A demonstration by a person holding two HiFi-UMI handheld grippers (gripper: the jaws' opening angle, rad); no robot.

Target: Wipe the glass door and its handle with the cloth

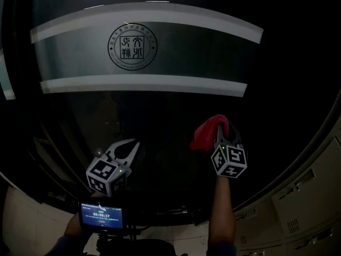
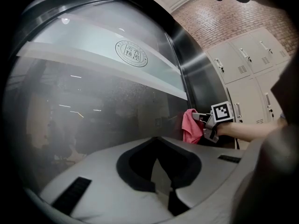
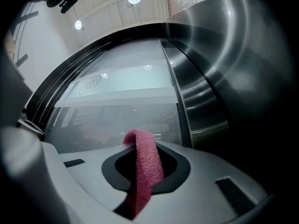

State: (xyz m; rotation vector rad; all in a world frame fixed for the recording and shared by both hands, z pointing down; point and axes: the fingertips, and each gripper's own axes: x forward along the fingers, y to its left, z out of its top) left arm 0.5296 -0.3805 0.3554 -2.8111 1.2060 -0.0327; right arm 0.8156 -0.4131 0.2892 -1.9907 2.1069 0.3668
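Note:
The glass door [image 1: 160,111] fills the head view, dark below two frosted bands with a round logo [image 1: 132,47] between them. My right gripper [image 1: 226,125] is shut on a pink-red cloth [image 1: 208,132], held up before the lower right glass; contact with the glass cannot be told. In the right gripper view the cloth [image 3: 145,167] drapes out between the jaws of that gripper [image 3: 140,143]. The left gripper view also shows the cloth [image 2: 189,125] and right gripper [image 2: 202,120] beside the door's steel frame [image 2: 187,64]. My left gripper [image 1: 130,148] [image 2: 158,141] is shut, holding nothing, lower left. I see no handle.
Pale lockers [image 1: 314,191] [image 2: 243,64] stand to the right of the door, under a brick wall [image 2: 224,17]. A small lit screen [image 1: 101,216] sits low near my left arm. The wide steel door frame [image 3: 205,92] runs along the glass's right edge.

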